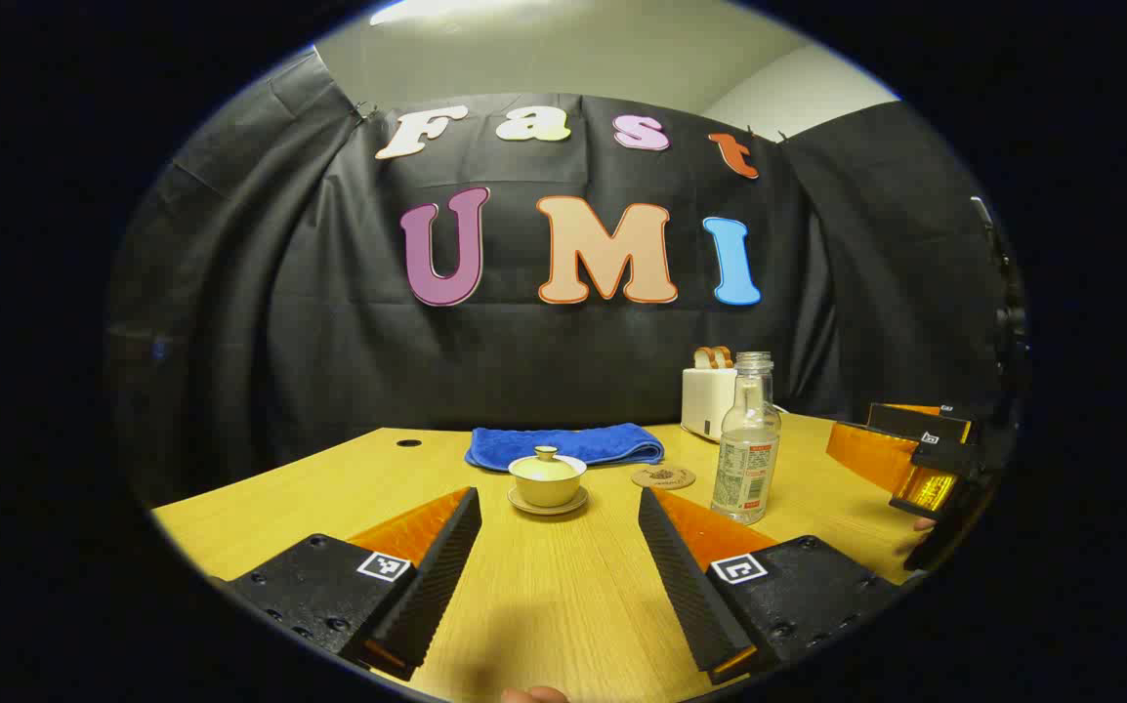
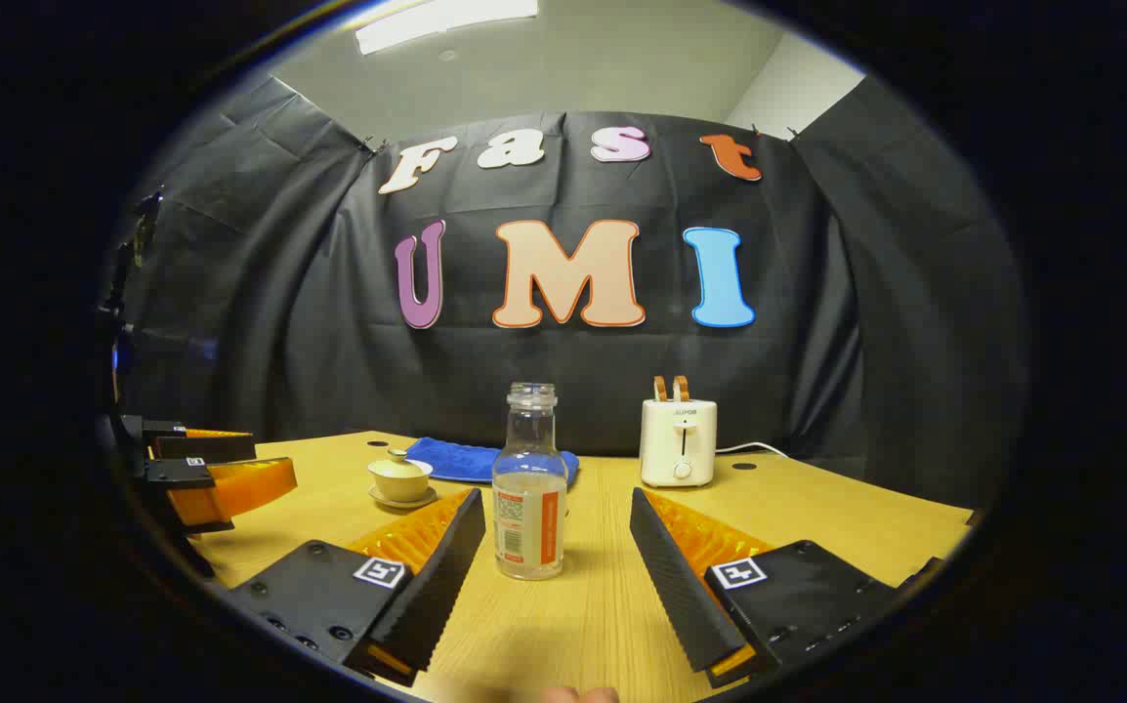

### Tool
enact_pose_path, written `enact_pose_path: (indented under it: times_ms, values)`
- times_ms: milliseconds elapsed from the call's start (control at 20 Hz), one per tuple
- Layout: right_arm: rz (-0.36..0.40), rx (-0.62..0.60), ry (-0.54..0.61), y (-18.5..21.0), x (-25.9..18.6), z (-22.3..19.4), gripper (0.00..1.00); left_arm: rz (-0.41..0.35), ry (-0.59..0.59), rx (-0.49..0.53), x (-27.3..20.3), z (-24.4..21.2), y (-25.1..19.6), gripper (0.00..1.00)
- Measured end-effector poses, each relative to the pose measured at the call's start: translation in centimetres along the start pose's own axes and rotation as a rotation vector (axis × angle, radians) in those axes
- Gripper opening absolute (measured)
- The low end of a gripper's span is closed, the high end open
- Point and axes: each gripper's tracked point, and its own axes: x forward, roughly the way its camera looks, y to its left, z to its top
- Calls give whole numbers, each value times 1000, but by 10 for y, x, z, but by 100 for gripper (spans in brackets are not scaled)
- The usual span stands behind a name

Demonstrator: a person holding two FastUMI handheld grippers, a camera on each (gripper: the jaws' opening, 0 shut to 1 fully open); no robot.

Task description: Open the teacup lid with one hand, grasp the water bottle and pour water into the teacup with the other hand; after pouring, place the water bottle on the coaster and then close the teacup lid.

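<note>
Left gripper view: left hand-held gripper (image 1: 559,542) spread wide over the worktop (image 1: 544,596), lidded teacup (image 1: 547,478) ahead between the fingers, coaster (image 1: 663,477) and water bottle (image 1: 746,439) to its right. Right gripper view: right hand-held gripper (image 2: 556,547) also released, uncapped bottle upright between its fingers, untouched; toaster (image 2: 679,441) behind.

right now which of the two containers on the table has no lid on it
The clear plastic water bottle with the label: its neck is open, with no cap. The cream ceramic teacup on its saucer has its knobbed lid on.
</note>
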Motion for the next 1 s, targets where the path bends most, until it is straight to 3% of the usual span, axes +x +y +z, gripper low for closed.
enact_pose_path:
  times_ms: [450,650,900,1000]
  values:
    - [38,48,84,5,4,-17,96,3,12,0,2,-2,0,95]
    - [52,48,86,5,2,-17,94,4,14,1,2,-2,1,95]
    - [58,49,82,6,3,-15,99,9,25,2,3,-4,2,95]
    - [60,48,83,7,3,-16,96,11,26,1,2,-4,3,95]
